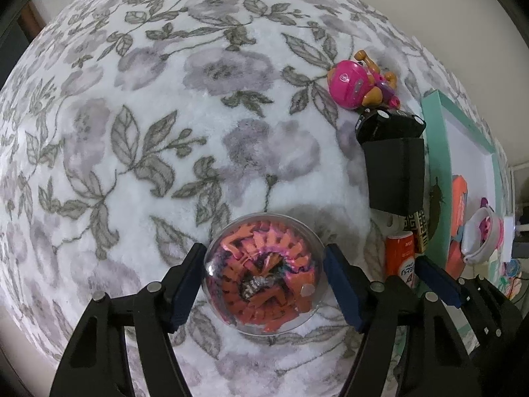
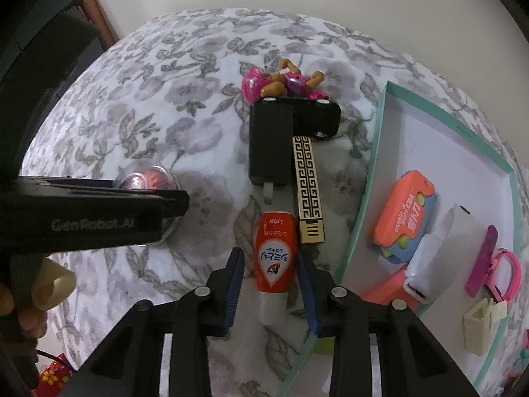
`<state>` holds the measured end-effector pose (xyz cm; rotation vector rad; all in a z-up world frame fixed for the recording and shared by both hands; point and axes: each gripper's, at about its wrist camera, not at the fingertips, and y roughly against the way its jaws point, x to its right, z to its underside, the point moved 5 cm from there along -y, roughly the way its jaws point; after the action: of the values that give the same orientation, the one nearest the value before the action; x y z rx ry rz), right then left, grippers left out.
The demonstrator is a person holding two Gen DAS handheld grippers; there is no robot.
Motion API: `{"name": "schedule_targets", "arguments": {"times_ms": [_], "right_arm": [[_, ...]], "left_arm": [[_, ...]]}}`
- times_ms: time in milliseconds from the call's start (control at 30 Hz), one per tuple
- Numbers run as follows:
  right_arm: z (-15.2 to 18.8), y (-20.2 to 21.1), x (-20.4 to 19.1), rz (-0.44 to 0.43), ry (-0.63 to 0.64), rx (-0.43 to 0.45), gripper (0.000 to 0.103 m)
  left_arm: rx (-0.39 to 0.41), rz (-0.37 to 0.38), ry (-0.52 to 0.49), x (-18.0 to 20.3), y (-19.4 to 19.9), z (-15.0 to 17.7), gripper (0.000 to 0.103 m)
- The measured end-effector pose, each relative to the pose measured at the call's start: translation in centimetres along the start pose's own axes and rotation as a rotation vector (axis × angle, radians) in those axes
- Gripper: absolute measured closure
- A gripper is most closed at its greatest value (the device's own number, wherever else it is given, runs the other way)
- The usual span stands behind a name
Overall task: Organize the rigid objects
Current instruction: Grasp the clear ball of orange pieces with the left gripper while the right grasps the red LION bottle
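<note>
Both hand-held grippers straddle their picks on the floral blanket (image 1: 165,132); neither pick is lifted.

Left hand-held gripper (image 1: 261,284) points straight down over the clear ball capsule (image 1: 263,276), which holds an orange toy curled inside. Its jaws stand to either side with slight gaps showing, so they look spread, not pinching. Coming from above suits a round thing that would roll away from a side push.

Right hand-held gripper (image 2: 271,284) straddles the red tube (image 2: 273,258), which lies lengthwise between the jaws with its white cap toward the camera. The left pad shows a gap and the right pad sits about at the tube's edge; a firm pinch can't be confirmed. The tube lies just off the near left edge of the teal tray (image 2: 373,178), likely its destination.

Only the right view shows the tray contents: orange toy bus (image 2: 403,211), white case (image 2: 439,248), pink clip (image 2: 496,264) and cream clip (image 2: 479,327). It also shows the gold patterned box (image 2: 309,192) in full, touching the tube's far end beside the black box (image 2: 269,142).

Only the left view shows the capsule contents and the spacing of the left pads; in the right view the left tool's body hides them.
</note>
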<state>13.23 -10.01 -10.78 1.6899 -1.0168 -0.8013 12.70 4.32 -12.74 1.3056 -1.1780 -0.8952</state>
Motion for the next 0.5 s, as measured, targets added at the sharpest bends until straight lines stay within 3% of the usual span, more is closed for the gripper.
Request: {"name": "schedule_targets", "arguments": {"times_ms": [233, 500], "right_arm": [[-0.1, 0.0, -0.5, -0.004, 0.02, 0.004, 0.072], [0.2, -1.5, -0.5, 0.032, 0.026, -0.01, 0.073]], "left_arm": [[0.0, -0.022, -0.015, 2.6, -0.4, -0.8, 0.03], [0.007, -0.047, -0.044, 3.0, -1.5, -1.0, 0.03]]}}
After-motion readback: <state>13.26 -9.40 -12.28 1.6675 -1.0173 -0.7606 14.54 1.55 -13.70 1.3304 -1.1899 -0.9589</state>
